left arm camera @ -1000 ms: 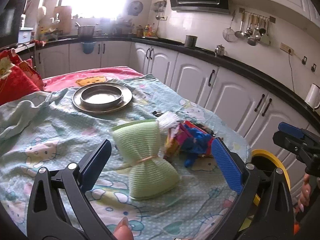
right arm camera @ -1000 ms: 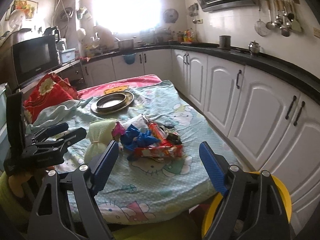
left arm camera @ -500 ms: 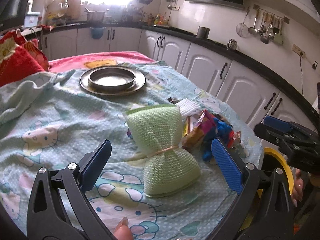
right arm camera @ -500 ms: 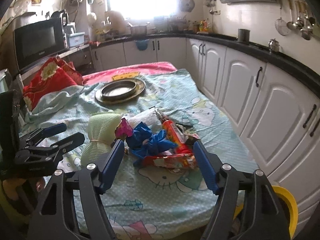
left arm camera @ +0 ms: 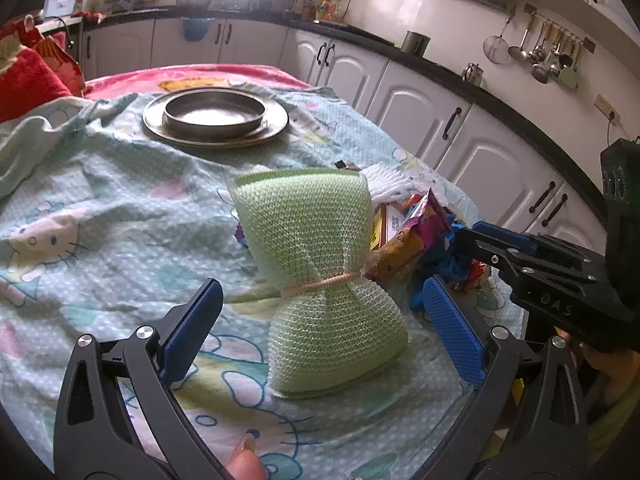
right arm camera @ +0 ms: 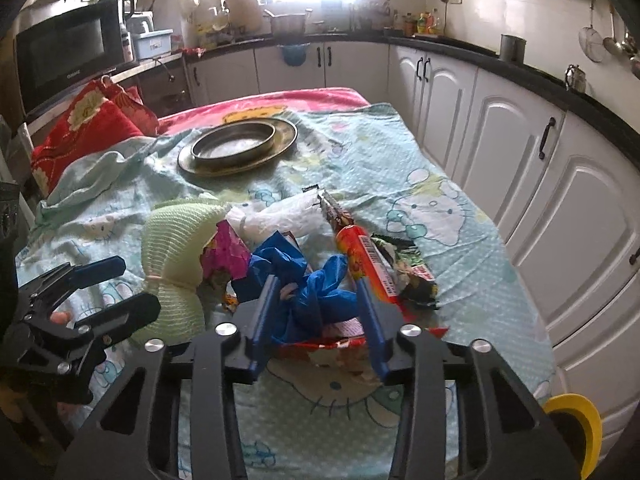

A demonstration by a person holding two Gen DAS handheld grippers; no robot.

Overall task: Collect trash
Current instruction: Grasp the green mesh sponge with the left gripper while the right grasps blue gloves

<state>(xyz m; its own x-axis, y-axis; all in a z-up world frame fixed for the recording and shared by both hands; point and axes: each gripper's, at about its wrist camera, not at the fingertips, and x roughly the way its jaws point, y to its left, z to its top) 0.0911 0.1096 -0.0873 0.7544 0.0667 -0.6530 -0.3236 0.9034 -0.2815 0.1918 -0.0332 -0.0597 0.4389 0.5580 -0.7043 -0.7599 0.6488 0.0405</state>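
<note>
A heap of trash lies on the Hello Kitty cloth: a crumpled blue plastic bag [right arm camera: 310, 292], a red-orange snack wrapper [right arm camera: 370, 264], a pink wrapper [right arm camera: 224, 254], white foam net [right arm camera: 280, 216] and a green mesh sponge tied like a bow [left arm camera: 320, 264]. My right gripper [right arm camera: 318, 300] is half closed with its blue pads on either side of the blue bag, not clearly pinching it. My left gripper [left arm camera: 320, 332] is open, its pads on either side of the green sponge's near end. The right gripper also shows in the left wrist view [left arm camera: 520, 252].
A metal bowl on a metal plate [right arm camera: 236, 146] stands farther back on the table. A red cushion [right arm camera: 84, 132] lies at the far left. White cabinets [right arm camera: 540, 168] run along the right. A yellow-rimmed bin [right arm camera: 576, 416] sits below the table's near right corner.
My right gripper has moved forward onto the trash heap and narrowed its jaws around the blue bag. My left gripper has moved closer to the green sponge and stays open.
</note>
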